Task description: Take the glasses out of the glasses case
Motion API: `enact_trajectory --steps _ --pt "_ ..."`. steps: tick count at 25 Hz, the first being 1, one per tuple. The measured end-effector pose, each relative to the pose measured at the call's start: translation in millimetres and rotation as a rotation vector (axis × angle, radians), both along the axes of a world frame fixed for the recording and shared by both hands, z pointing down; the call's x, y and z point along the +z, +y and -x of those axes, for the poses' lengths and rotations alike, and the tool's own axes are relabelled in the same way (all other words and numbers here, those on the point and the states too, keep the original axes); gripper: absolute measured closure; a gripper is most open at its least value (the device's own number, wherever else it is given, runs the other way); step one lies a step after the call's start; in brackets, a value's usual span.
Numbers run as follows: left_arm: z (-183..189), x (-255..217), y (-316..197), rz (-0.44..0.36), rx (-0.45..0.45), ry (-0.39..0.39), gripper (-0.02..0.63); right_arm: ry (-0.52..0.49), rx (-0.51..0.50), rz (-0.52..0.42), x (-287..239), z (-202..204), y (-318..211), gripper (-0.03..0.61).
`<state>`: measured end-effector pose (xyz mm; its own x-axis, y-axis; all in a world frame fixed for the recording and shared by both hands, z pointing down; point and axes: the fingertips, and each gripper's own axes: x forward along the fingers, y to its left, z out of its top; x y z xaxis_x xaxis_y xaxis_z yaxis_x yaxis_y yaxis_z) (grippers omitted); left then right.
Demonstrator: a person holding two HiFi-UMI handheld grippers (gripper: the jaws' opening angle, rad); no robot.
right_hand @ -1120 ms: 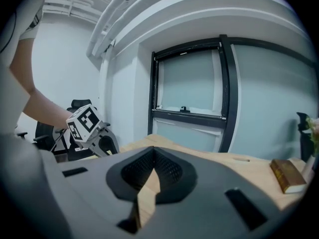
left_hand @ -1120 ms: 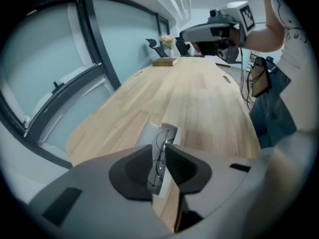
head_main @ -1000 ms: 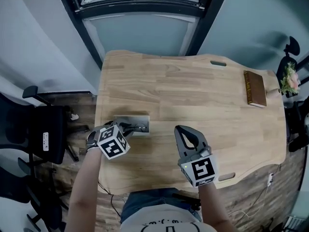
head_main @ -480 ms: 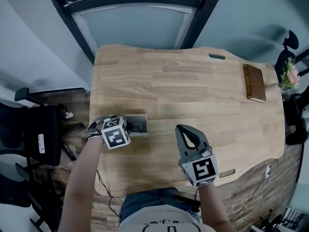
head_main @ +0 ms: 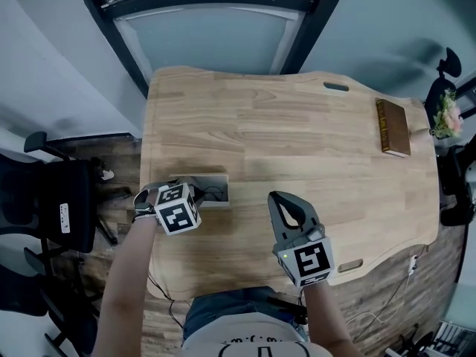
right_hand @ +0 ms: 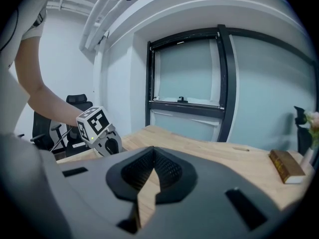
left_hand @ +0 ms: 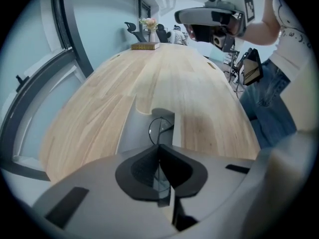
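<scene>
A grey glasses case (head_main: 207,178) lies open near the table's left edge, with thin dark-rimmed glasses (head_main: 216,194) inside. My left gripper (head_main: 199,196) points steeply down into it. In the left gripper view the case (left_hand: 130,128) stretches ahead and one lens of the glasses (left_hand: 158,127) shows beyond the tips. The left gripper (left_hand: 160,151) is shut on the near part of the glasses, a clear lens edge pinched between the pads. My right gripper (head_main: 277,198) hovers over bare wood to the right, shut and empty; its own view shows the right gripper (right_hand: 153,156) with pads touching.
A brown book (head_main: 392,132) lies at the table's far right, next to a flower pot (head_main: 446,122). Black office chairs (head_main: 63,210) stand left of the table. A dark-framed window (head_main: 216,21) lies beyond the far edge. The wooden table (head_main: 297,147) has a cable slot (head_main: 336,87).
The left gripper has sunk a little into the open case and its jaws have closed on the glasses. The right gripper has stayed where it was.
</scene>
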<state>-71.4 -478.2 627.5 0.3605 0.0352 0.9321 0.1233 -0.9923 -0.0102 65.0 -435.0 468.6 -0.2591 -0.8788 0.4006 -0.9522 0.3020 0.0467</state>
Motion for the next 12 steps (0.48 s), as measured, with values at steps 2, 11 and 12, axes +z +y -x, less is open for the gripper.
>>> enact_trajectory --steps 2,11,12 --pt "4 -9 -5 -0.051 -0.041 0.025 0.591 0.007 -0.01 -0.009 -6 1 1 0.568" --pt "17 -52 -16 -0.235 -0.206 0.117 0.591 0.01 -0.031 -0.056 -27 3 17 0.568" --pt "17 -59 -17 -0.249 -0.241 0.146 0.592 0.011 -0.032 -0.063 -29 2 20 0.568"
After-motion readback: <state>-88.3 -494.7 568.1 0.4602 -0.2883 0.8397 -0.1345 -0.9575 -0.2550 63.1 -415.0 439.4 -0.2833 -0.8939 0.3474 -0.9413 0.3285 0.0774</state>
